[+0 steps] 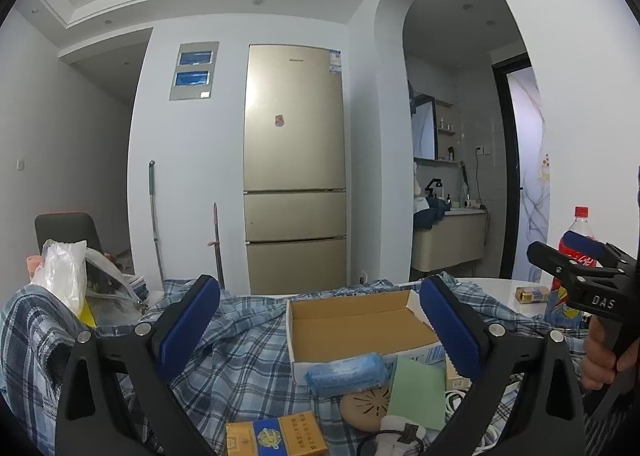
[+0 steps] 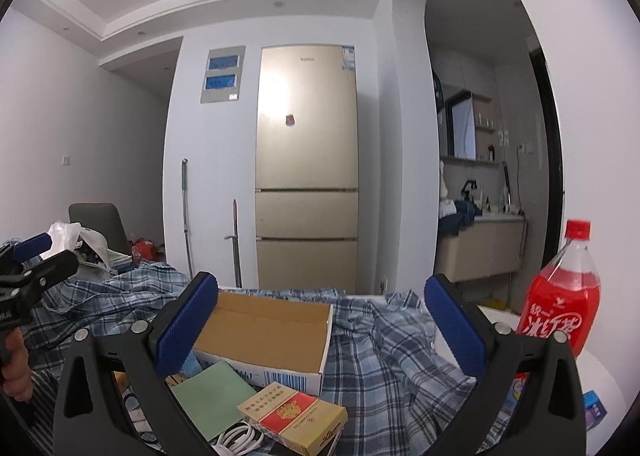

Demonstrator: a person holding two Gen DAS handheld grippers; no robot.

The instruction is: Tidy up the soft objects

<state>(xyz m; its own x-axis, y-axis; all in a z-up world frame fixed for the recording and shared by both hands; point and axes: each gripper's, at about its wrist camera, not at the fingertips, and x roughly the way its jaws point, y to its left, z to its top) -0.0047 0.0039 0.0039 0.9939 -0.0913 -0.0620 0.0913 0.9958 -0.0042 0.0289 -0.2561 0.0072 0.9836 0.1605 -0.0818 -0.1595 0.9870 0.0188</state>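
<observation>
The plaid cloth (image 1: 248, 352) hides most of the tabletop (image 1: 492, 288) and runs off the bottom edge. The left claw's fingers (image 1: 188, 332) mask part of the cardboard box (image 1: 360, 332). The yellow pack (image 1: 276, 438) and white cable (image 2: 240, 436) are cropped below. Print on the red bottle (image 2: 560, 308) is unreadable

A gold fridge (image 1: 295, 168) stands against the far wall, a mop handle (image 1: 155, 216) leaning to its left. A red soda bottle (image 2: 562, 296) stands upright at the right edge of the white table (image 2: 600, 368). A red and gold cigarette carton (image 2: 292, 418) lies near the front edge, white cable (image 2: 240, 436) coiled just beside it.
</observation>
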